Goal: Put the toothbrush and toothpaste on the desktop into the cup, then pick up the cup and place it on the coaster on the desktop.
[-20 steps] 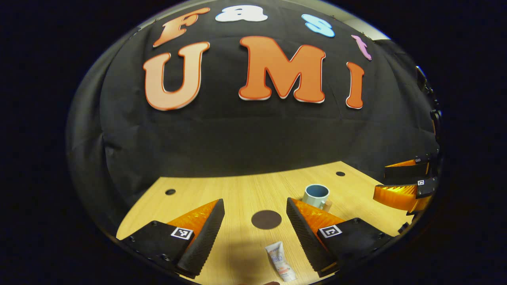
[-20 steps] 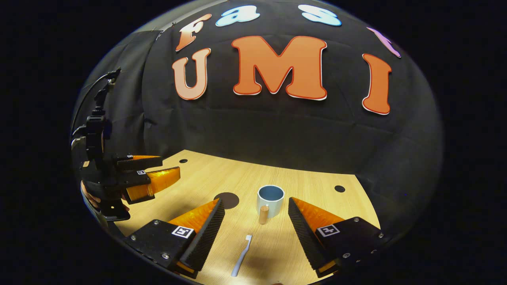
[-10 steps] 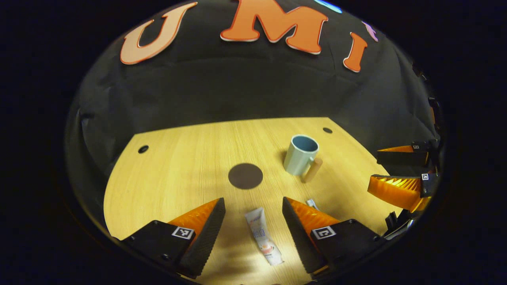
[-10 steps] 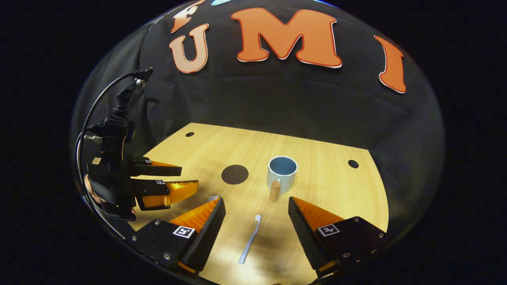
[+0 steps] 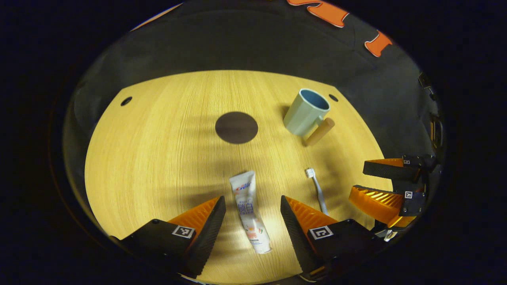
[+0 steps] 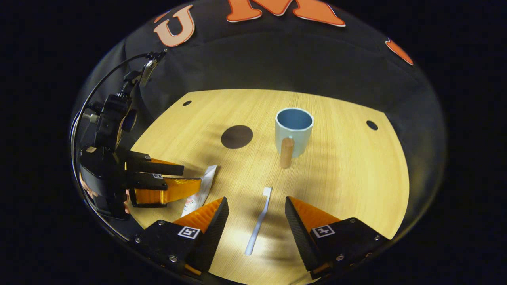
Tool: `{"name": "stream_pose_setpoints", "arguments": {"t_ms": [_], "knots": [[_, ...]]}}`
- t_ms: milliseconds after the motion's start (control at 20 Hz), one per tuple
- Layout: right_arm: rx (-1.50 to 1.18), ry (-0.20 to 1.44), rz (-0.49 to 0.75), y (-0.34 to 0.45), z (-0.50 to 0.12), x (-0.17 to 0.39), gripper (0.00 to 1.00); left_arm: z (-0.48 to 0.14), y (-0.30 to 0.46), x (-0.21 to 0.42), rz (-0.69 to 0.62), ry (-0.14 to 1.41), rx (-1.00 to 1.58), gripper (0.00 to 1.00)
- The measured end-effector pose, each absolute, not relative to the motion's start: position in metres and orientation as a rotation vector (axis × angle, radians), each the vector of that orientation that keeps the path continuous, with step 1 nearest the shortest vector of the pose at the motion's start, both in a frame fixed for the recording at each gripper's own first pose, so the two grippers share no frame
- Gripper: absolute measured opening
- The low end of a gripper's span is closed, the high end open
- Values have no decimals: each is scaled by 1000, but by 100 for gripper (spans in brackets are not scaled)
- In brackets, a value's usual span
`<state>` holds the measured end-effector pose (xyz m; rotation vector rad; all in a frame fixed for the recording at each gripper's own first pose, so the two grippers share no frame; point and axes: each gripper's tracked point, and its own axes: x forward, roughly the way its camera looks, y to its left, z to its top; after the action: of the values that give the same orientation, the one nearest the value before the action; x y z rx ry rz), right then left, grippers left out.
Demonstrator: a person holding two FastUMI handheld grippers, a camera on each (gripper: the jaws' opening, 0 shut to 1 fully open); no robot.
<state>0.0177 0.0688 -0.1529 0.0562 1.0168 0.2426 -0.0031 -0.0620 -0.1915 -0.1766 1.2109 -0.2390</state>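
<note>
Both claws spread wide above the light wooden desktop [image 5: 158, 158].
The left gripper [image 5: 250, 215] straddles the white toothpaste tube [image 5: 248, 209]; the right gripper [image 6: 256, 219] straddles the pale blue toothbrush [image 6: 259, 221].

left tongs [image 5: 250, 209] lowered over toothpaste [image 5: 248, 211], right tongs [image 6: 256, 211] over toothbrush [image 6: 258, 221]

My left gripper view looks steeply down past its fingers at the desktop [image 5: 158, 158]; my right gripper view does likewise from beside it. Both face the booth wall and share the coaster [image 5: 236, 127], cup [image 6: 294, 130], toothbrush [image 6: 258, 221] and toothpaste [image 5: 248, 211]
</note>
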Motion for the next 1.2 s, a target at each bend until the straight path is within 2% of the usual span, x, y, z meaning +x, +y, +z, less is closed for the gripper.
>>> {"name": "stream_pose_setpoints", "arguments": {"t_ms": [200,250,300,500,550,650,700,750,800,850,950,1000,1050,1100,1150,1200], "knots": [[64,1088,215,65,-178,14,81,-209,-57,-9,-210,1278,-196,92],[59,1103,206,62,-178,13,72,-213,-57,-10,-205,1294,-196,90],[54,1119,194,59,-180,14,76,-215,-56,-12,-199,1311,-198,90],[31,1198,174,59,-203,7,68,-228,-56,-20,-182,1382,-191,92],[39,1222,180,63,-208,3,67,-233,-56,-22,-176,1398,-184,81],[27,1248,182,65,-215,0,63,-237,-55,-24,-165,1421,-193,72],[11,1256,177,64,-217,1,61,-239,-58,-24,-163,1433,-207,72],[4,1260,173,64,-220,0,59,-236,-61,-23,-190,1419,-201,64],[5,1268,170,64,-224,-2,59,-239,-64,-27,-212,1414,-215,63],[3,1283,172,67,-227,-6,59,-244,-68,-24,-224,1396,-229,49],[-2,1298,158,67,-227,-8,59,-239,-70,-22,-241,1383,-275,36],[-1,1292,155,68,-228,-3,59,-241,-72,-19,-248,1365,-300,36],[-1,1301,148,68,-231,-7,53,-239,-72,-21,-260,1362,-308,30],[-18,1288,123,64,-231,-5,50,-236,-72,-20,-263,1349,-332,30],[-33,1294,99,62,-234,-5,36,-238,-71,-19,-253,1348,-330,22],[-49,1289,85,60,-235,-3,33,-238,-71,-18,-262,1338,-339,22]]}}
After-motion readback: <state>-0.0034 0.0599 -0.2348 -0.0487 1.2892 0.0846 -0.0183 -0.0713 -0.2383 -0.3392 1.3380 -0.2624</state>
